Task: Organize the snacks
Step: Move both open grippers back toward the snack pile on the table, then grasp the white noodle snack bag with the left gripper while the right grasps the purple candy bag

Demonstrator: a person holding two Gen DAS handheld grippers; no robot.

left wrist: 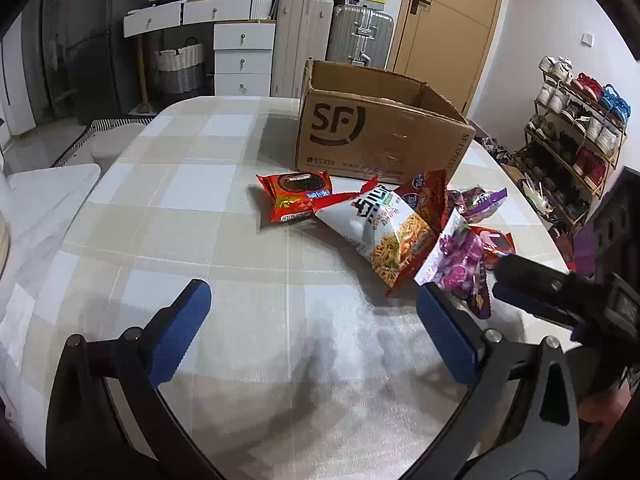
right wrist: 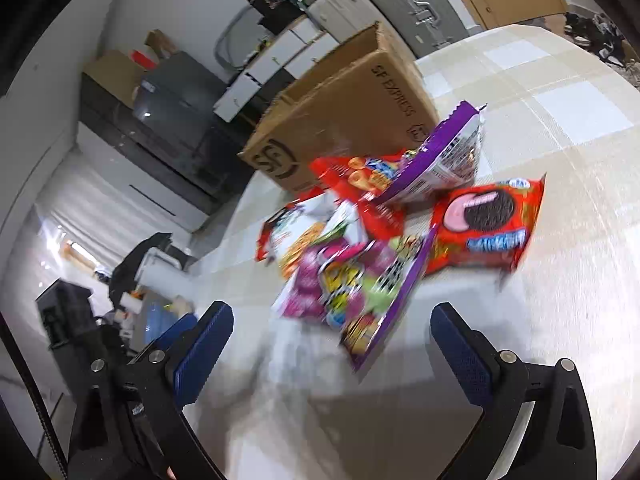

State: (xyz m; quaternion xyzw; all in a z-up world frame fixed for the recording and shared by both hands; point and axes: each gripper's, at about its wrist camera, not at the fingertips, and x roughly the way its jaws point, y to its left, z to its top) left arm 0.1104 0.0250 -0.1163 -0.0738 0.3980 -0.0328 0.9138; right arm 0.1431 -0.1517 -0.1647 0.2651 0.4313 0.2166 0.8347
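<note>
Several snack bags lie in a pile on the checked tablecloth (left wrist: 180, 208) in front of an open cardboard SF box (left wrist: 372, 136). In the left wrist view I see a red cookie pack (left wrist: 294, 198), a white noodle-snack bag (left wrist: 380, 236) and a purple candy bag (left wrist: 460, 264). My left gripper (left wrist: 316, 328) is open and empty, short of the pile. In the right wrist view my right gripper (right wrist: 336, 344) is open and empty, just before the purple candy bag (right wrist: 352, 292); a red cookie pack (right wrist: 486, 226) and the box (right wrist: 344, 116) lie beyond. The view is blurred.
The right gripper's body (left wrist: 560, 300) shows at the right of the left wrist view. Behind the table stand suitcases (left wrist: 360, 36), white drawers (left wrist: 244, 56) and a door (left wrist: 448, 20). A shoe rack (left wrist: 576, 140) stands at the right.
</note>
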